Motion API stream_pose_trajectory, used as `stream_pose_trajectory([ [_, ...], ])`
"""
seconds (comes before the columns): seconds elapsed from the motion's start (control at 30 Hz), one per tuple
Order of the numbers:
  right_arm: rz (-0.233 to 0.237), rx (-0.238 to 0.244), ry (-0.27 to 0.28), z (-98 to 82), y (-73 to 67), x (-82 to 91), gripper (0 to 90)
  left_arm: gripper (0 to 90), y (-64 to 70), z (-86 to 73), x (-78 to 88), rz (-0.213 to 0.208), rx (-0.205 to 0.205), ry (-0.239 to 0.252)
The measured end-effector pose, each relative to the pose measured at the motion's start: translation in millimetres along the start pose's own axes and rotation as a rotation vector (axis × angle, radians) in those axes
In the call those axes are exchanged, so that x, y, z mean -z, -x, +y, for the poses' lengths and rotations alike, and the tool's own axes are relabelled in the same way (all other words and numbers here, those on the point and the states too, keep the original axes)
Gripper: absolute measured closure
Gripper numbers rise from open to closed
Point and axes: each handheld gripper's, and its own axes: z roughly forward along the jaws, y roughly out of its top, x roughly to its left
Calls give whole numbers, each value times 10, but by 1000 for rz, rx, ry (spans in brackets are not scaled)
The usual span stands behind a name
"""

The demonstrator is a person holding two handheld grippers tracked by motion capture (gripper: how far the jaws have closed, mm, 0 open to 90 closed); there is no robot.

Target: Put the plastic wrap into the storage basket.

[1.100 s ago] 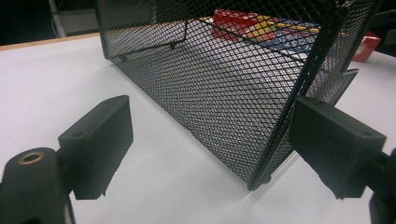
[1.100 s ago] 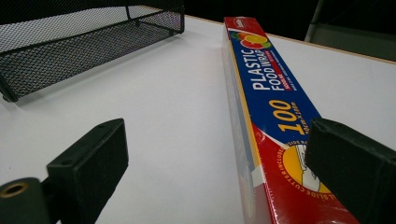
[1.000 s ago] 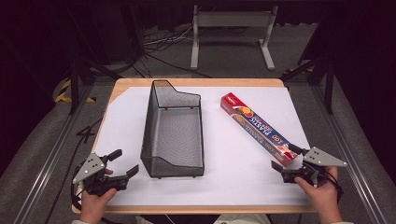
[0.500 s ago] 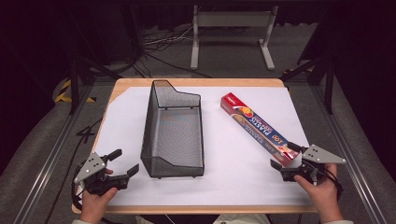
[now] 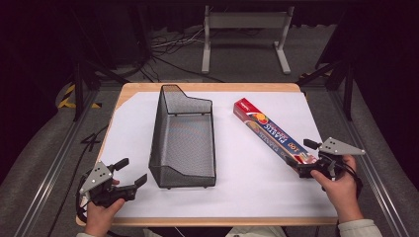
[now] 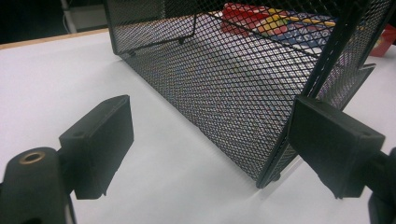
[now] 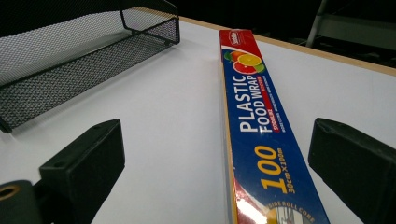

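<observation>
We hold our right gripper [image 5: 302, 159] with jaws wide astride the near end of the plastic wrap box [image 7: 259, 135], seemingly ready to grasp it, while our wide-open left gripper [image 5: 129, 173] waits just beside the mesh basket's [image 6: 243, 88] near corner.

The middle of the surface [image 5: 237, 192] is blocked by the tall mesh basket [image 5: 184, 143], its near corner just beside the left tool [image 5: 129, 173] at 2 o'clock. White room is left open at 9 o'clock. Between basket and food wrap box [image 5: 273, 134], a bare lane runs toward 12 o'clock.
</observation>
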Motion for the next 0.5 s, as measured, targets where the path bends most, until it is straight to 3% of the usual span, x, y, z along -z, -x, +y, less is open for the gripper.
stream_pose_trajectory([
  [0.33,0,5,-25,282,141,-54,40,153,2,0,0,3,-2,-3],
  [0.5,9,-38,-45,399,203,-163,27,154,7,-4,-4,6,1,-3],
])
